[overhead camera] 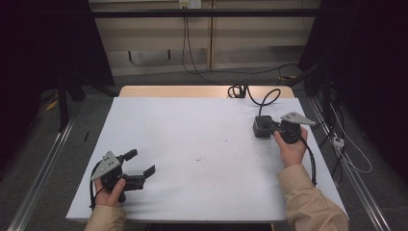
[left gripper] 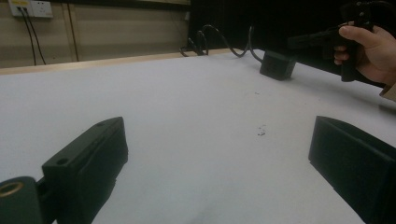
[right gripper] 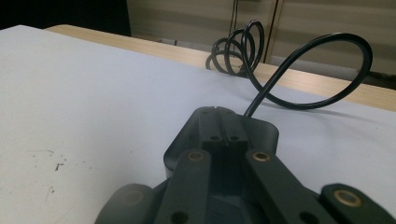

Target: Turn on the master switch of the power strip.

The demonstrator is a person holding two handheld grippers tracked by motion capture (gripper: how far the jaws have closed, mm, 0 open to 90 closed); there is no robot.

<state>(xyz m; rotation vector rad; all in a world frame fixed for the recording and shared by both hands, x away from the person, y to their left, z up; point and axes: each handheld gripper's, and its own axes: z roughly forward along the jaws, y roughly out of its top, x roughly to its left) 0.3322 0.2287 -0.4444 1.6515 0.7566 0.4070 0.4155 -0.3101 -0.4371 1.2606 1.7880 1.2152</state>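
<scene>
The coiled cable (right gripper: 233,51) runs off past the table's (overhead camera: 192,144) far edge.

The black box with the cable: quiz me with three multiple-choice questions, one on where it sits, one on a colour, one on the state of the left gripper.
1. Where on the table is the black box?
A. near left corner
B. far right part
C. dead centre

2. What colour is its cable?
A. black
B. red
C. white

3. How do the jaws of the left gripper stand?
A. open, nothing between them
B. shut together
C. shut on the box

Answers: B, the high view shows it far right; A, the looped cable is black; A, bare tabletop shows between the jaws.
</scene>
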